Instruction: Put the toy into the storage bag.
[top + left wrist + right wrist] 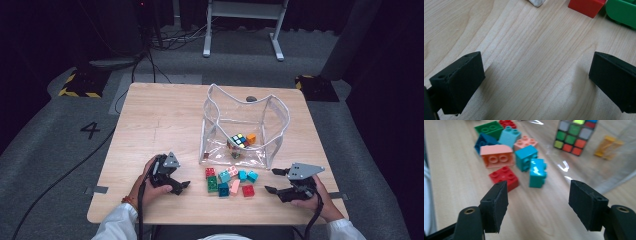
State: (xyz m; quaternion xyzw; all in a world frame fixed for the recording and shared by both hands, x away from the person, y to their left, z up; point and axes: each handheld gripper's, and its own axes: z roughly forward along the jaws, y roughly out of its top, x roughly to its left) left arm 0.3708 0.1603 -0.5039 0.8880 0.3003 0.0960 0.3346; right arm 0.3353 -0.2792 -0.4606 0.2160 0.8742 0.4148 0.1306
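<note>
Right tongs [274, 181] are hanging apart, empty, lining up on the toy bricks [229, 180] bunched on the desk [150, 120] before the clear bag [240, 125], probably for bagging. Left tongs [182, 186] are sitting apart, empty, beside them.

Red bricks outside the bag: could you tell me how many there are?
2: near red brick at the pile's right, far red brick at its left; others may be hidden.
</note>
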